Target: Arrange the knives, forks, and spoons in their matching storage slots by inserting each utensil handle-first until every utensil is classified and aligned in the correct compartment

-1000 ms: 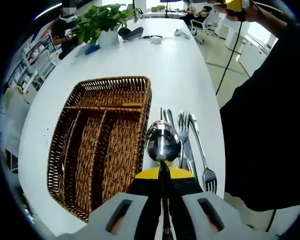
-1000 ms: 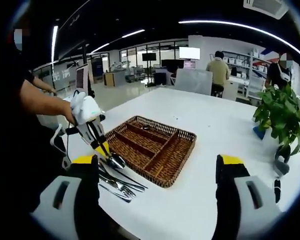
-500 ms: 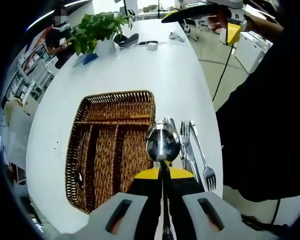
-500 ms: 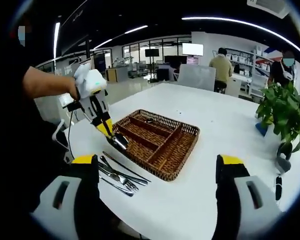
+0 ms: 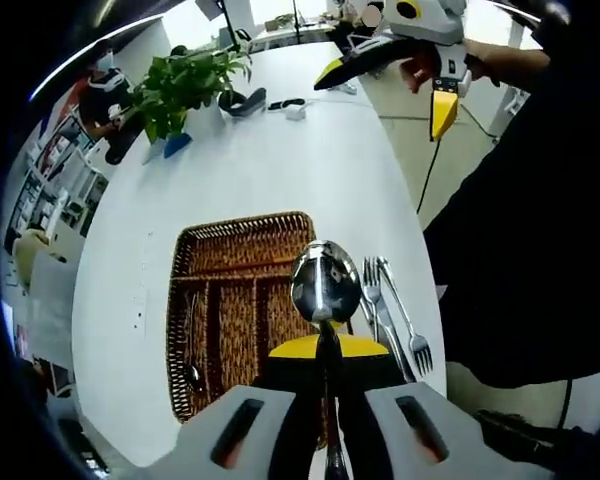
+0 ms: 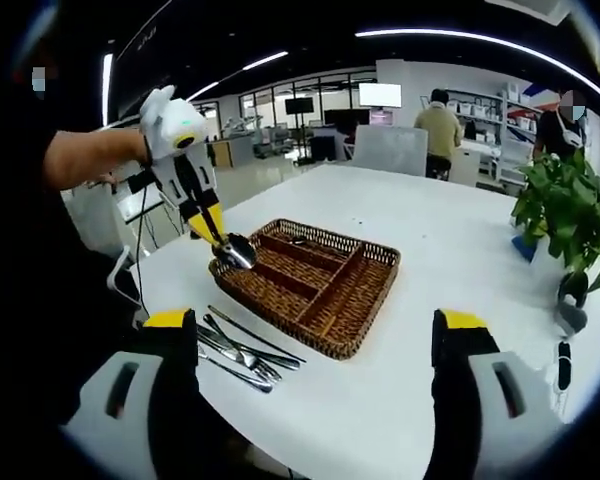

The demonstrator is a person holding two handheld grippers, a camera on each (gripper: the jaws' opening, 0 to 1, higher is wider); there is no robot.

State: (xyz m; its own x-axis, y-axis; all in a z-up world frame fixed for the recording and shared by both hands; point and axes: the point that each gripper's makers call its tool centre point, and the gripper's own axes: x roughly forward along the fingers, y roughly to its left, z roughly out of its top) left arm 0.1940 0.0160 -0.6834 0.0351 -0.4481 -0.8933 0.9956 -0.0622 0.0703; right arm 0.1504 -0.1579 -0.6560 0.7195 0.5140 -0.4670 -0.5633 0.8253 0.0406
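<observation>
My left gripper is shut on a metal spoon, its bowl pointing away and its handle running back between the jaws. In the right gripper view the left gripper holds the spoon in the air over the near left corner of the brown wicker cutlery basket. The basket has several long slots, with a few utensils lying in the left ones. Loose forks and knives lie on the white table beside it, also the loose cutlery. My right gripper is open and holds nothing; the right gripper hovers high.
A potted plant and small dark items stand at the table's far end; the plant is at the right. A person's dark sleeve is by the table edge. People sit at desks behind.
The left gripper has lifted the spoon and carried it from above the loose cutlery to above the basket's corner. The right gripper has stayed open in about the same place.
</observation>
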